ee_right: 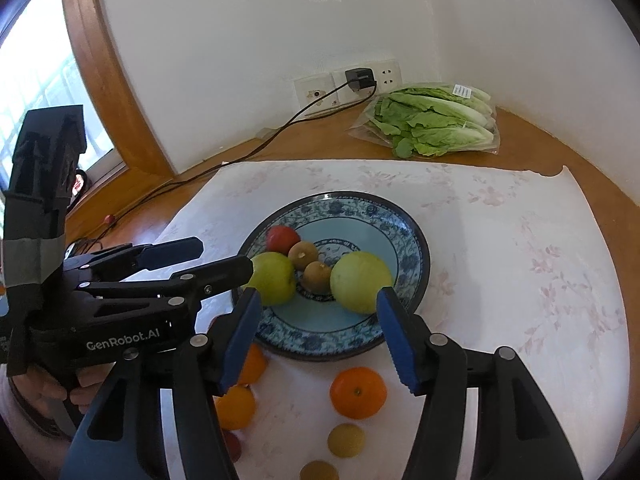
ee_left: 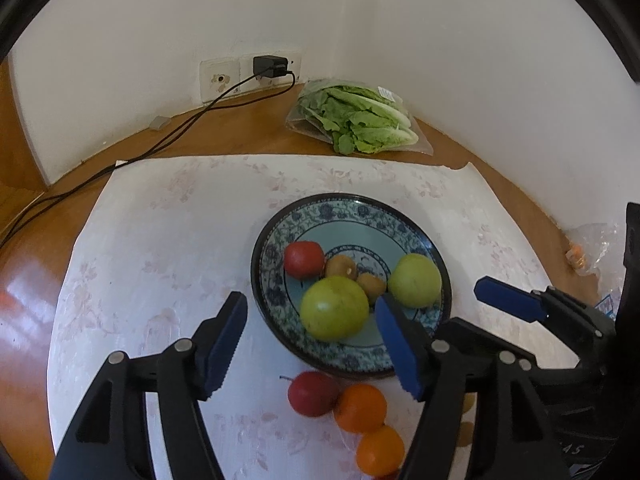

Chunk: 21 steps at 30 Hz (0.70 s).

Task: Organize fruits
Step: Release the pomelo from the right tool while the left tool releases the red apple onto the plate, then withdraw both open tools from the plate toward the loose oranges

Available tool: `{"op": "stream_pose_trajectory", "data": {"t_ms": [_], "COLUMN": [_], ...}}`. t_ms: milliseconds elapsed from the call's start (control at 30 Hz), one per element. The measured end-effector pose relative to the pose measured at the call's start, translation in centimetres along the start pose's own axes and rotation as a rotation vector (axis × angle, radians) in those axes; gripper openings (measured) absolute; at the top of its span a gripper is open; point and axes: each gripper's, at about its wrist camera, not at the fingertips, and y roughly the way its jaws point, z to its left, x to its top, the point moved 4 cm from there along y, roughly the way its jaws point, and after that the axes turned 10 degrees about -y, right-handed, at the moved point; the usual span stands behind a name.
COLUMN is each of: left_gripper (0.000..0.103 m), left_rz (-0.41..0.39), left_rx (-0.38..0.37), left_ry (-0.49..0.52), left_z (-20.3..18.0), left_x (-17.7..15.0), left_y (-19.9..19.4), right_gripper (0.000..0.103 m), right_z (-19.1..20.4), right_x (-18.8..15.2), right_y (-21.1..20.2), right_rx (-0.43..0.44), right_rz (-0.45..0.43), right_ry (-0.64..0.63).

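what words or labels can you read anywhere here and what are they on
"GenRobot.AI" in white on the black body of the left claw, seen from the right wrist view.
White label on the bag of lettuce: print too small to read.
Pale handwritten marks on the black body at the lower right of the left wrist view: too blurred to read.
No other readable text.

Tabletop: glossy varnished wood. Cover sheet: matt, faint floral print. Plate: glazed, glossy ceramic. Lettuce bag: clear plastic film. Left tongs: matt black plastic, blue ribbed pads.
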Motion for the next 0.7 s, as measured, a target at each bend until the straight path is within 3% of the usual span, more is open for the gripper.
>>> {"op": "stream_pose_trajectory", "data": {"t_ms": [700], "left_gripper": [0.07], "left_rz": [0.047], "left_rx": [0.011], "left_ry": [-0.015], "left_z": [0.5], "left_x": [-3.7], "left_y": [-1.9], "right_gripper": [0.061], "right_z": [1.4], "right_x": [-2.6], "right_y": [-2.4], "right_rx": [-0.027], "right_rz": [0.012], "right_ry": [-0.006]}}
